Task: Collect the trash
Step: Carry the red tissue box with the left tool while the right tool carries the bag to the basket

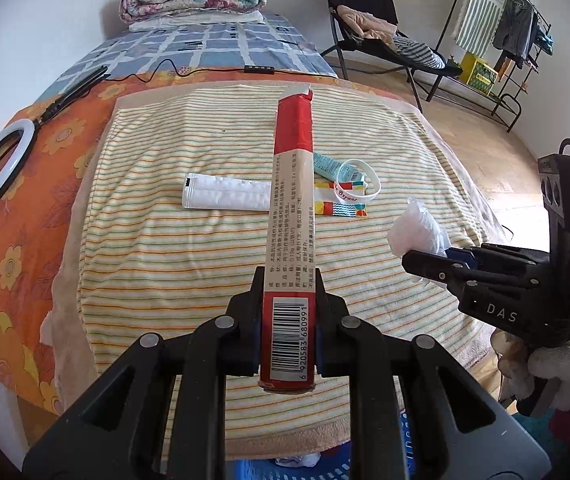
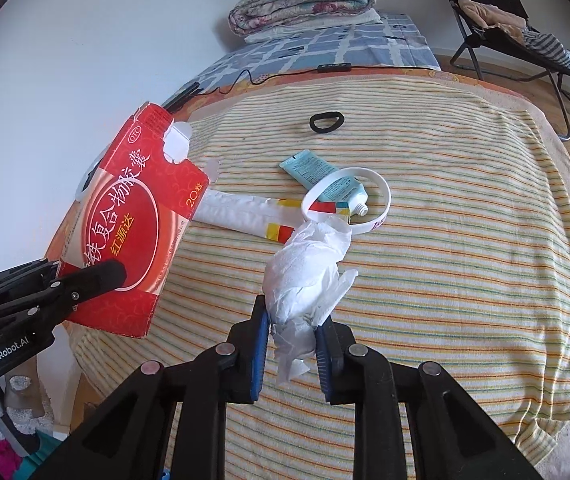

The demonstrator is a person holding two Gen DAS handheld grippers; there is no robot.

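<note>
Red flattened box (image 1: 291, 240) is pinched in the left claw (image 1: 289, 320), long axis pointing away over the bed (image 1: 145, 240); the right claw (image 2: 291, 344) grips crumpled tissue (image 2: 309, 276). Remaining tube (image 2: 325, 180), wristband (image 2: 385, 196) and wrapper (image 2: 237, 216) lie just beyond, nearer the right claw.

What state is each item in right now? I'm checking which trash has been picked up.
red box: flattened, top flap torn open, clamped in the left gripper, lifted off the cloth.
crumpled tissue: pinched in the right gripper, lifted.
teal tube: cap off, lying on the striped cloth.
white wristband: lying over the tube.
white packet: lying flat.
black ring: lying flat, apart from the rest.
</note>
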